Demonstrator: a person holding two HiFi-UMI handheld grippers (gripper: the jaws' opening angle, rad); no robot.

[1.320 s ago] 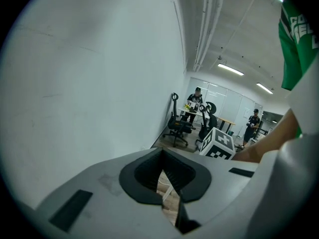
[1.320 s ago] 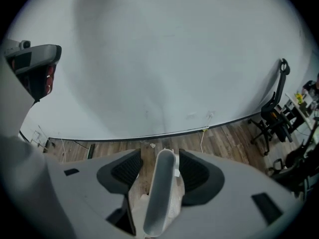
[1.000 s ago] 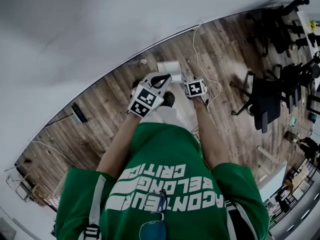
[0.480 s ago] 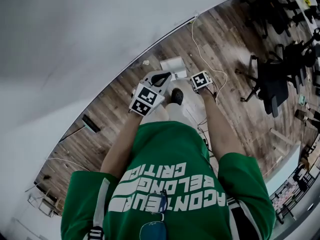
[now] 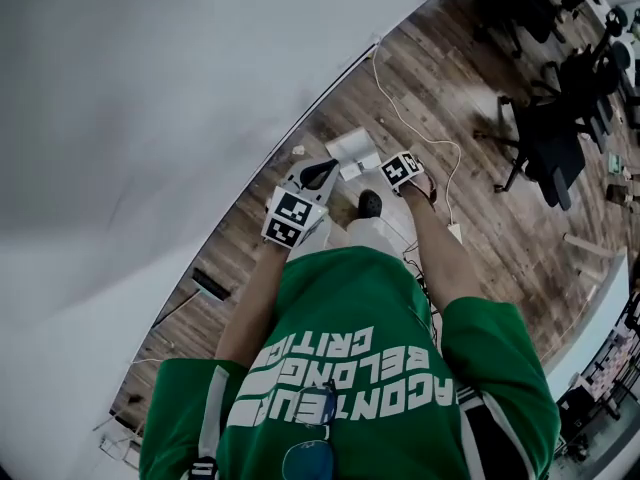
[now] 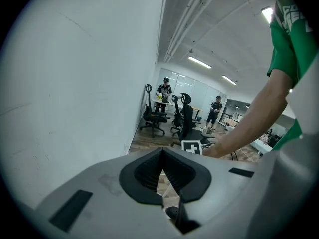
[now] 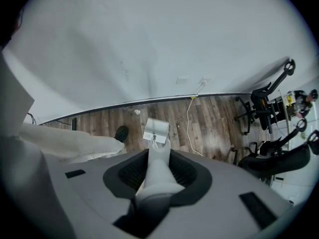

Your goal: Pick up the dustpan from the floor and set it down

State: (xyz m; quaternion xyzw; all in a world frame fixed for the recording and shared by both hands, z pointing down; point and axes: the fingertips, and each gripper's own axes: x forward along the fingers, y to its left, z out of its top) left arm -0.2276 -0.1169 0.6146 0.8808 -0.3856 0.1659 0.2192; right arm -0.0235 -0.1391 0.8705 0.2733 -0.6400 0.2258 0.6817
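Note:
A white dustpan [image 7: 156, 130] stands on the wooden floor near the white wall, and its long upright handle [image 7: 158, 171] rises between my right gripper's jaws. The right gripper [image 7: 159, 151] points straight down over it. Its jaws are closing, and the pads [image 7: 185, 172] meet the handle on both sides. In the head view the pan [image 5: 352, 150] lies just beyond the right gripper's marker cube [image 5: 400, 170]. My left gripper [image 5: 320, 173] hangs to the left of the pan. It is shut with nothing held, its tips [image 6: 162, 153] together.
A white cable [image 5: 420, 133] runs across the floor right of the pan. My dark shoe [image 5: 369, 204] is close behind it. Black office chairs [image 5: 550, 138] stand at the right. A small scrap [image 5: 298, 150] lies by the wall and a dark flat object [image 5: 210, 285] further left.
My right gripper has come down closer to the pan. The left gripper has shifted a little sideways, and the whole head view has swung.

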